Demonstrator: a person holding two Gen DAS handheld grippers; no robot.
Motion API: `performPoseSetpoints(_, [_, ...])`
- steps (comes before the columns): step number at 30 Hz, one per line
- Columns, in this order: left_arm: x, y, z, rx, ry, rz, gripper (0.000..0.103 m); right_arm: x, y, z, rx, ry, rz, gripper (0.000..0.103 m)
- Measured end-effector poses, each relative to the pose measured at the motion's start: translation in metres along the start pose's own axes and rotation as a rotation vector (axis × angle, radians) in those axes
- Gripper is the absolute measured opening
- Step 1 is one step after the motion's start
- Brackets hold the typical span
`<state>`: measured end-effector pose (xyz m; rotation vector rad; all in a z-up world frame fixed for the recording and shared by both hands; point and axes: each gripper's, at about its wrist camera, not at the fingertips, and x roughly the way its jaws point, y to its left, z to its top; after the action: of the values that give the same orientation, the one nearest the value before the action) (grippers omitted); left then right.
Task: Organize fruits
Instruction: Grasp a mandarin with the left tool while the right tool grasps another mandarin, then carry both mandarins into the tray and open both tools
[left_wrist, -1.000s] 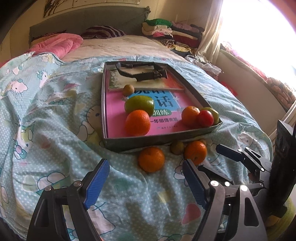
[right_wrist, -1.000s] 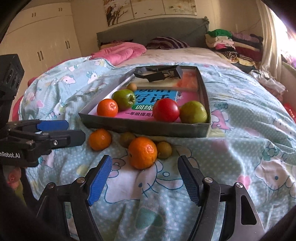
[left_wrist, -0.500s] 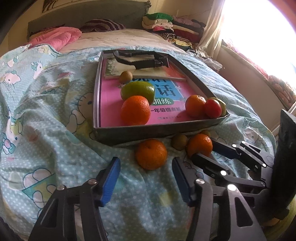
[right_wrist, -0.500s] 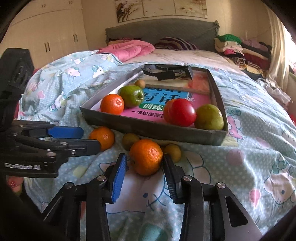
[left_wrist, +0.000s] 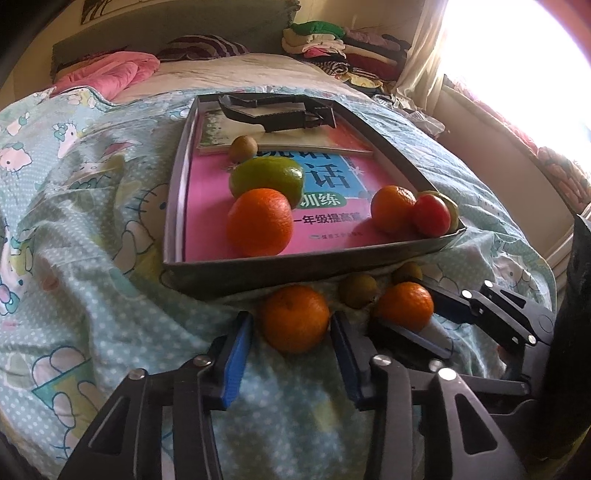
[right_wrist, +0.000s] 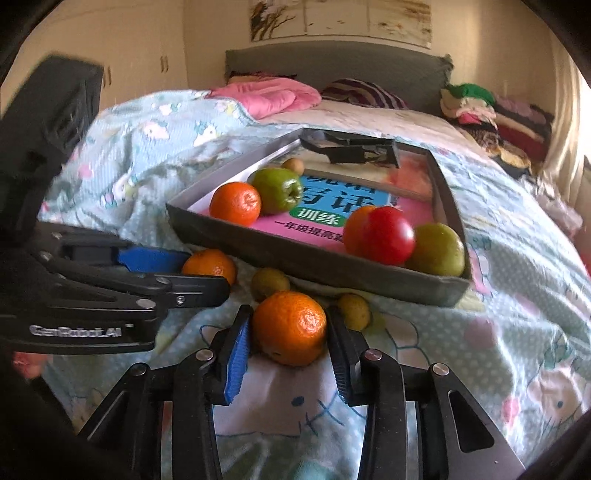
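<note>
a: so, what are the two grabbers doing?

b: the right gripper (right_wrist: 290, 334) has its blue pads tight on both sides of an orange (right_wrist: 290, 326) on the bed cover (right_wrist: 480, 332). its jaws have just been closing, and now they are narrow and pinch that orange.

a: and the other one?

b: the left gripper (left_wrist: 291, 338) has its jaws part way in too. they have just been closing around another orange (left_wrist: 294, 318). that orange sits between the pads. the far pad looks like it is right at the peel, but a thin gap shows by the near blue pad, so i cannot tell if it is held yet.

a: where are the oranges?

b: both lie on the cover just in front of the grey tray (left_wrist: 295, 267), close to its near wall. two small brownish-green fruits sit there too, one (right_wrist: 269, 282) between the two oranges and one (right_wrist: 354, 311) just beside the right gripper's orange.

a: what is in the tray?

b: a pink book (left_wrist: 207, 206) lies flat in it. on the book are an orange (left_wrist: 259, 222) touching a green fruit (left_wrist: 266, 177), and a little brown fruit (left_wrist: 242, 147) behind them. in the far corner sit another orange (left_wrist: 392, 208), a red fruit (left_wrist: 431, 216) and a yellow-green one (right_wrist: 437, 249), all bunched up and touching. a black clip thing (left_wrist: 277, 112) lies at the back of the tray.
</note>
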<state>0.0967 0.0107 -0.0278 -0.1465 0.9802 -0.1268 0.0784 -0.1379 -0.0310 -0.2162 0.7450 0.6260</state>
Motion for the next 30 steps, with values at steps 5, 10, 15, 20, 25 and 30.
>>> performPoseSetpoints(5, [0.002, 0.005, 0.001, -0.016, 0.010, -0.019, 0.036, -0.012, -0.012, -0.002, 0.068, -0.026, 0.034, 0.040])
performPoseSetpoints(10, [-0.017, 0.014, 0.001, -0.050, -0.007, -0.049, 0.036, -0.020, -0.012, -0.001, 0.075, -0.060, 0.054, 0.040])
performPoseSetpoints(15, [-0.044, 0.025, 0.008, -0.076, -0.065, -0.046, 0.036, -0.030, -0.009, 0.002, 0.072, -0.091, 0.052, 0.040])
performPoseSetpoints(20, [-0.053, 0.036, 0.019, -0.102, -0.099, -0.027, 0.036, -0.032, -0.010, 0.009, 0.073, -0.105, 0.049, 0.040])
performPoseSetpoints(25, [-0.049, 0.039, 0.028, -0.103, -0.103, -0.006, 0.036, -0.035, -0.006, 0.019, 0.050, -0.129, 0.041, 0.040])
performPoseSetpoints(30, [-0.042, 0.036, 0.032, -0.085, -0.107, 0.029, 0.036, -0.035, -0.003, 0.032, 0.023, -0.148, 0.029, 0.040])
